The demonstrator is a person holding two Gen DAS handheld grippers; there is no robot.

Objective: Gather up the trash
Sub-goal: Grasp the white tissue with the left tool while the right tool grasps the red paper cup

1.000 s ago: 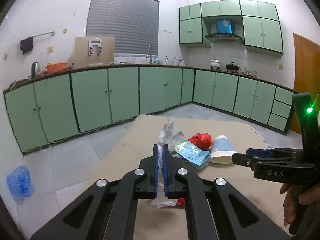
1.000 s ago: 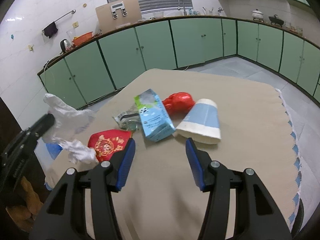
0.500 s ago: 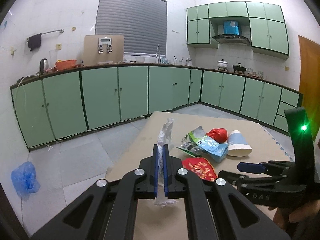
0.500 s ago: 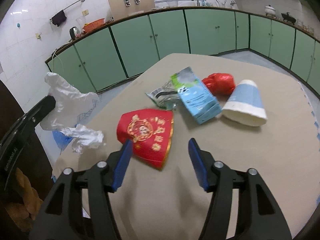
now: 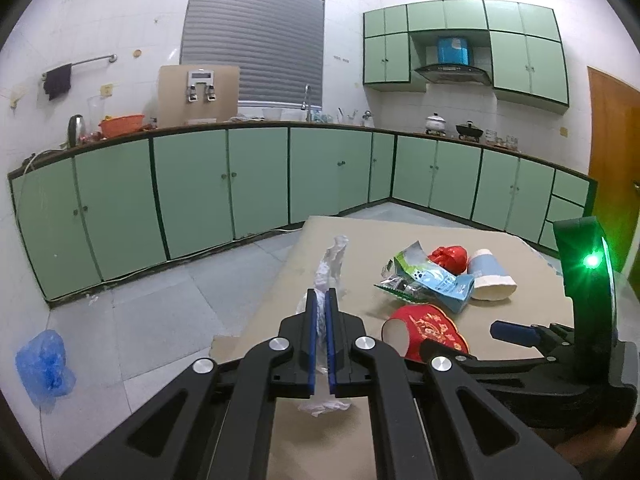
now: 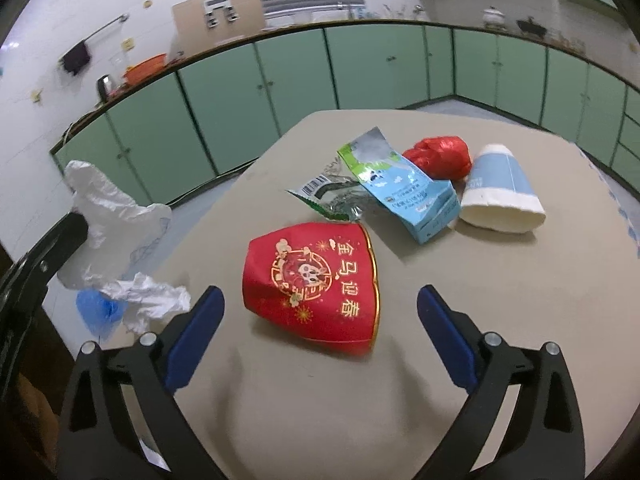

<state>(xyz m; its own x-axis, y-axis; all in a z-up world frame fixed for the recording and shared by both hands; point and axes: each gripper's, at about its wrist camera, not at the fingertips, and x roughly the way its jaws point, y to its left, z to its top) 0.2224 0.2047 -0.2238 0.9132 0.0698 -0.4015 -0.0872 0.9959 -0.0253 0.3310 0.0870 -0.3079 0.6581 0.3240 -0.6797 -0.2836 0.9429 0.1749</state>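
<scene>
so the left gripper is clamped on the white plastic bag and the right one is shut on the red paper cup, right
Not quite. The left gripper is clamped on the white plastic bag, but the right gripper is open. In the right wrist view its jaws stand wide apart on either side of the red paper cup, not gripping it.

The foil wrapper [image 6: 326, 196] lies half hidden under the milk carton [image 6: 404, 188]. The left hand-held gripper [image 5: 321, 300] covers the white plastic bag's [image 5: 330, 264] middle, and small items on the far counter blur.

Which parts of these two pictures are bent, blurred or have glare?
Left wrist view: fisheye bends the cabinets; the green light on the right gripper flares. Right wrist view: the white plastic bag is soft; the red paper cup is sharp.
</scene>
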